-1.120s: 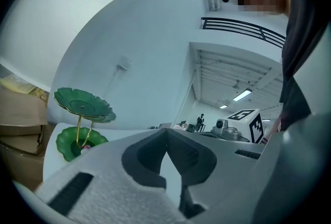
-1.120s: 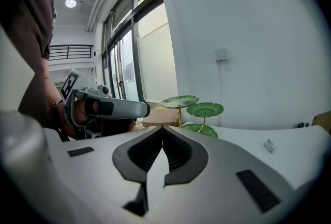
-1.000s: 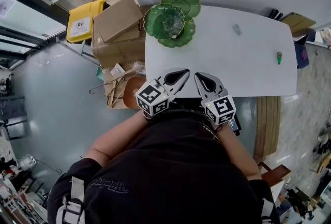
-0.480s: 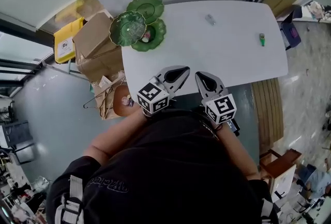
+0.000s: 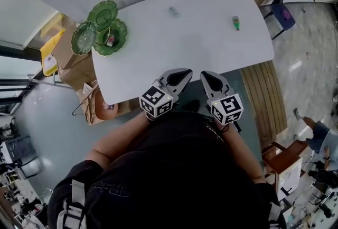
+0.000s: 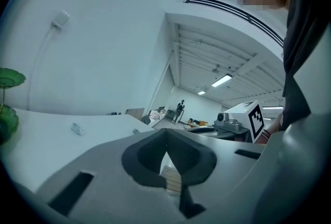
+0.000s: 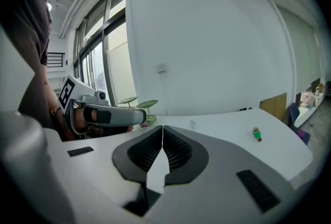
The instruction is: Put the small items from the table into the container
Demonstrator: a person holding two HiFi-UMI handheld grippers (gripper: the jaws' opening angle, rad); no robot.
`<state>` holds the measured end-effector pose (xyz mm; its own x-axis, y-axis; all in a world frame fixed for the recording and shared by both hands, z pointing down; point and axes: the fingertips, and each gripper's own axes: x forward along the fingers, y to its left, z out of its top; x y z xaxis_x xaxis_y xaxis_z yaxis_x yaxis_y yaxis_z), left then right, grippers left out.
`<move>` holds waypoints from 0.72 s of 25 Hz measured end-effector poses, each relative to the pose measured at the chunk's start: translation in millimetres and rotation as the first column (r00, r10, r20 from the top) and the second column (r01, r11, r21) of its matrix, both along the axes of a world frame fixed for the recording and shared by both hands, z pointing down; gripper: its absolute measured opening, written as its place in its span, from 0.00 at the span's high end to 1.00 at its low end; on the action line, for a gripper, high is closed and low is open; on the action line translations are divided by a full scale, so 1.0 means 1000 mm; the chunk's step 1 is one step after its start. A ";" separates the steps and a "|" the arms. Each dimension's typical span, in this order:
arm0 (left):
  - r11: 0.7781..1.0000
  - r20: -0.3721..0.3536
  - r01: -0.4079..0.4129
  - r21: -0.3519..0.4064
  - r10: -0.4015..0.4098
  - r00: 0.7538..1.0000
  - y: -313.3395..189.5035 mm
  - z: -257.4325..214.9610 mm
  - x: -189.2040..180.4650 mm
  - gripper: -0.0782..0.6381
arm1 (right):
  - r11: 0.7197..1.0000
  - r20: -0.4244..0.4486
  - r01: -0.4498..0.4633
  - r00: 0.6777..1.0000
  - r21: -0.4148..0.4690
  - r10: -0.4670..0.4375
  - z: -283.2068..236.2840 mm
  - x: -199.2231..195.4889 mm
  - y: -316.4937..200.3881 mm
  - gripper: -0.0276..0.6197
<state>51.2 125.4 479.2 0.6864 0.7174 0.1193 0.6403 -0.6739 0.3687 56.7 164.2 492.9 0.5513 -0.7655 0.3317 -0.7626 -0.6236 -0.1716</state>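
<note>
The white surface (image 5: pixel 200 43) holds a green item (image 5: pixel 236 23) far right and a tiered dish (image 5: pixel 100 32) far left. At its near edge, the left hand-held gripper (image 5: pixel 183 75) and right hand-held gripper (image 5: pixel 208 77) sit pressed together and empty, probably ahead of a reach.

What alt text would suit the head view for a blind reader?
From above, a person holds a left hand-held gripper and right hand-held gripper, both shut, at the near edge of a white table. On it: green dishes, a clear item, a green item.

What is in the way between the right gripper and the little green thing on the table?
Nothing I can see. Only bare white table lies between the right gripper and the little green thing.
</note>
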 end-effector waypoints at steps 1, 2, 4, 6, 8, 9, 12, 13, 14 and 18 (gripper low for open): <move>1.000 0.003 -0.001 -0.001 0.001 1.000 0.014 0.001 0.002 0.88 | 1.000 0.000 0.002 1.000 -0.004 -0.002 0.002 0.001 0.014 0.93; 1.000 0.005 -0.003 -0.001 0.003 1.000 0.028 0.002 0.003 0.88 | 1.000 0.002 0.003 1.000 -0.006 -0.003 0.003 0.001 0.027 0.93; 1.000 0.008 -0.009 0.000 0.009 1.000 0.051 0.003 0.005 0.88 | 1.000 0.010 0.002 1.000 -0.004 -0.002 0.006 0.002 0.049 0.93; 1.000 0.008 -0.017 0.006 0.017 1.000 0.069 0.003 0.009 0.88 | 1.000 0.020 -0.002 1.000 0.004 0.002 0.008 0.005 0.066 0.93; 1.000 0.010 -0.025 0.017 0.025 1.000 0.080 0.005 0.012 0.88 | 1.000 0.031 -0.009 0.999 0.009 0.008 0.011 0.009 0.077 0.93; 0.999 0.013 -0.026 0.021 0.026 1.000 0.083 0.007 0.013 0.88 | 1.000 0.037 -0.011 0.999 0.009 0.010 0.014 0.011 0.080 0.93; 1.000 0.038 -0.011 0.011 0.010 0.999 0.084 0.015 0.020 0.88 | 1.000 0.055 -0.009 0.998 0.004 0.008 0.022 0.018 0.086 0.93; 1.000 0.047 -0.002 0.002 0.002 0.999 0.083 0.016 0.026 0.88 | 1.000 0.060 -0.009 0.998 0.002 0.009 0.023 0.022 0.089 0.93; 1.000 0.053 0.006 -0.006 -0.005 0.999 0.083 0.016 0.032 0.88 | 1.000 0.063 -0.010 0.998 -0.001 0.010 0.024 0.027 0.091 0.93; 1.000 0.053 0.004 -0.014 -0.003 0.999 0.084 0.013 0.052 0.88 | 1.000 0.069 -0.022 0.997 -0.011 0.022 0.023 0.046 0.095 0.93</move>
<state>103.0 209.0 492.7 0.6821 0.7167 0.1452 0.6171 -0.6707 0.4115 102.8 259.0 515.8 0.5437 -0.7497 0.3772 -0.7353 -0.6422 -0.2166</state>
